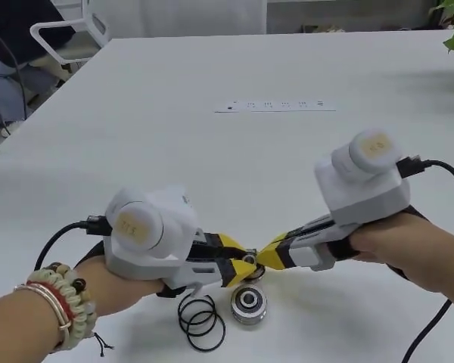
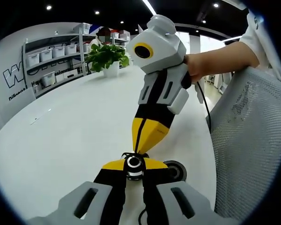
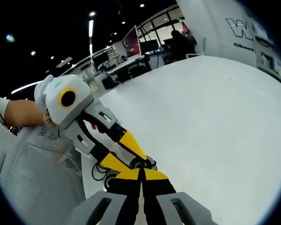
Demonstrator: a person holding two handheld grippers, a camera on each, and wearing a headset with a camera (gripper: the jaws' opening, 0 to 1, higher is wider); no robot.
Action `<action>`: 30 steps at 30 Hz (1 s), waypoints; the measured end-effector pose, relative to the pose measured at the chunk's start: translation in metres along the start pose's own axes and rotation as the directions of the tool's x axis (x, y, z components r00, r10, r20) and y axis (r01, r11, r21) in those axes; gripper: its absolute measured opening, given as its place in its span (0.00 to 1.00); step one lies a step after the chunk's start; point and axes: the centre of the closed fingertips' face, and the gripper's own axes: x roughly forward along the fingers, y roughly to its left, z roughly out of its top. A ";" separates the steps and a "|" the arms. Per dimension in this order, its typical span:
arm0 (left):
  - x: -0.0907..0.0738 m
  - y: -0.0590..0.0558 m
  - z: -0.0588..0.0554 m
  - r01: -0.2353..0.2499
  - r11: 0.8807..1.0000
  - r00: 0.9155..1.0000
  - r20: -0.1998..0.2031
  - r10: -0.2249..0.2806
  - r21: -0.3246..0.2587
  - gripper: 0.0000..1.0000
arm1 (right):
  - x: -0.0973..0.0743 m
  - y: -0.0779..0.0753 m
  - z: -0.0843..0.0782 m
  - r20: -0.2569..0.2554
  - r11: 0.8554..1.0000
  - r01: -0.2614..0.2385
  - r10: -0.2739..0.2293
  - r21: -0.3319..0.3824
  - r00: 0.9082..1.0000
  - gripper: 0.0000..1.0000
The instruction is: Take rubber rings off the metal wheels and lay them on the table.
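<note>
The left gripper (image 1: pixel 240 267) has its yellow jaws closed a small way around a metal wheel (image 2: pixel 134 166), clamping it by both sides just above the table (image 1: pixel 287 68). The right gripper (image 1: pixel 266 257) meets it from the right, jaws pressed together, tips nipping what looks like the black rubber ring (image 2: pixel 129 154) at that wheel's edge (the tips crowd together, so the bite is hard to make out). A second wheel (image 1: pixel 248 303) lies on the table just nearer, with loose rings (image 1: pixel 201 321) to its left.
</note>
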 end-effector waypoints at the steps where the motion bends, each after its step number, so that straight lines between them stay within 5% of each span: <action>1: 0.000 0.000 0.000 0.000 1.000 1.000 0.000 0.000 0.001 0.07 | 0.000 0.000 0.000 0.002 1.000 -0.001 0.001 0.001 1.000 0.00; 6: 0.000 0.000 0.000 0.001 1.000 1.000 0.001 -0.001 0.001 0.07 | 0.001 0.005 0.003 0.013 1.000 -0.021 0.021 -0.009 1.000 0.00; 8: 0.000 0.000 0.000 0.001 1.000 1.000 0.002 -0.001 0.000 0.07 | 0.001 0.025 0.024 0.111 0.992 -0.122 0.117 0.037 0.987 0.00; 10: 0.000 0.000 0.000 0.000 1.000 1.000 0.003 0.000 -0.002 0.07 | 0.003 0.009 0.014 0.025 0.998 -0.011 0.013 -0.062 1.000 0.00; 16: 0.001 0.000 0.001 -0.003 1.000 1.000 0.005 0.003 -0.005 0.07 | 0.006 0.004 -0.002 -0.017 0.999 0.010 -0.010 -0.040 1.000 0.00; 24: 0.002 0.000 0.001 -0.011 1.000 1.000 -0.005 0.011 -0.013 0.08 | 0.005 -0.003 0.000 -0.026 0.997 0.046 -0.047 -0.054 0.999 0.00; 30: -0.004 0.004 0.003 -0.001 1.000 0.999 -0.053 0.002 0.017 0.15 | 0.001 -0.008 0.000 -0.020 0.997 0.071 -0.071 -0.028 0.997 0.00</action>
